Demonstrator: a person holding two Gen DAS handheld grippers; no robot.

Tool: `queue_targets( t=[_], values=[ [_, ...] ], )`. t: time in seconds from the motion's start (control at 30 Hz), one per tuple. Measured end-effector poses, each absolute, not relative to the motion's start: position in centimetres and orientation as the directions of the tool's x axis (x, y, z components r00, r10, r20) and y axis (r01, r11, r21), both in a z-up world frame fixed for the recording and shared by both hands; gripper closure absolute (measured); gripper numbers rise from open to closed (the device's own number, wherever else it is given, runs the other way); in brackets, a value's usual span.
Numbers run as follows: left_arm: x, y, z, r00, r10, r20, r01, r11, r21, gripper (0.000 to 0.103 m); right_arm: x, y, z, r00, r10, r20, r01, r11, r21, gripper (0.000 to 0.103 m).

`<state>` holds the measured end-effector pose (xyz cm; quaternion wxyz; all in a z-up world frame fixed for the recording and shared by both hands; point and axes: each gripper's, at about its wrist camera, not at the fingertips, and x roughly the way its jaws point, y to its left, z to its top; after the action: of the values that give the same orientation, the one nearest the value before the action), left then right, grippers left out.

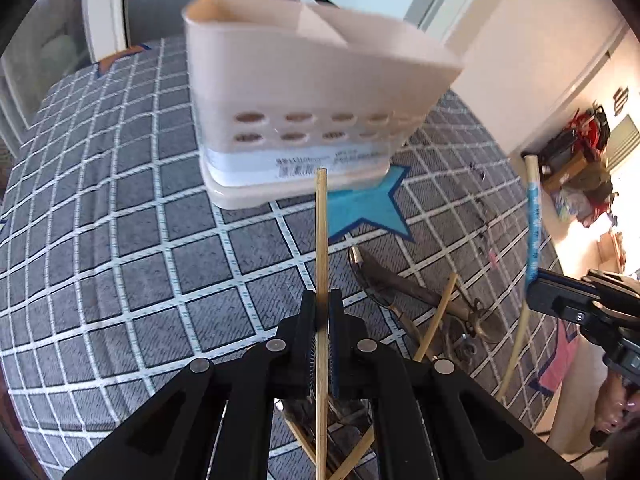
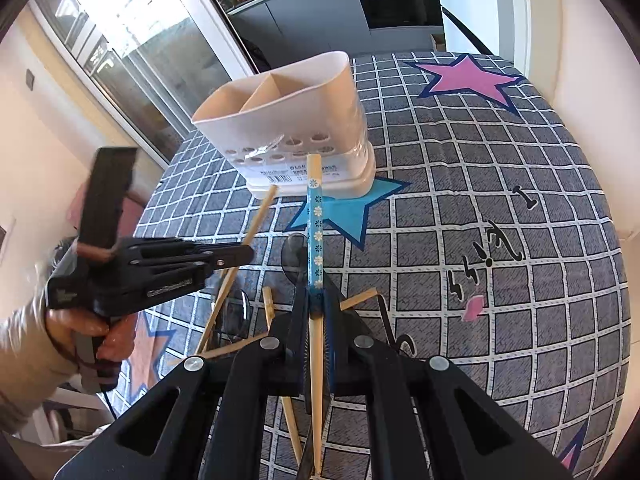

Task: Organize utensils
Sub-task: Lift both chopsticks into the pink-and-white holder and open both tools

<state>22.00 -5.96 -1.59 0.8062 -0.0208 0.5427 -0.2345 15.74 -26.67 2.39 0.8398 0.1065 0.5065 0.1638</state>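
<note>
Left wrist view: the left gripper [image 1: 322, 305] pinches a plain bamboo chopstick [image 1: 321, 232] pointing to twelve o'clock at the beige divided plastic utensil caddy [image 1: 304, 96] on the grey checked tablecloth [image 1: 120, 248]. Right wrist view: the right gripper [image 2: 316, 304] pinches a blue flower-patterned chopstick [image 2: 316, 232]; loose chopsticks [image 2: 224, 300] and a spoon [image 2: 294, 256] lie at nine o'clock.
</note>
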Motion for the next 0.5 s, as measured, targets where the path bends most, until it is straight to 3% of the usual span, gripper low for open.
queue_targets(
  t=[0.5],
  values=[
    [20.3, -2.9, 11.8, 0.518, -0.519, -0.679, 0.415, 0.847, -0.331, 0.065, 19.0, -25.6, 11.5, 0.543, 0.464, -0.7, -0.258, 0.886, 0.386, 0.095]
  ],
)
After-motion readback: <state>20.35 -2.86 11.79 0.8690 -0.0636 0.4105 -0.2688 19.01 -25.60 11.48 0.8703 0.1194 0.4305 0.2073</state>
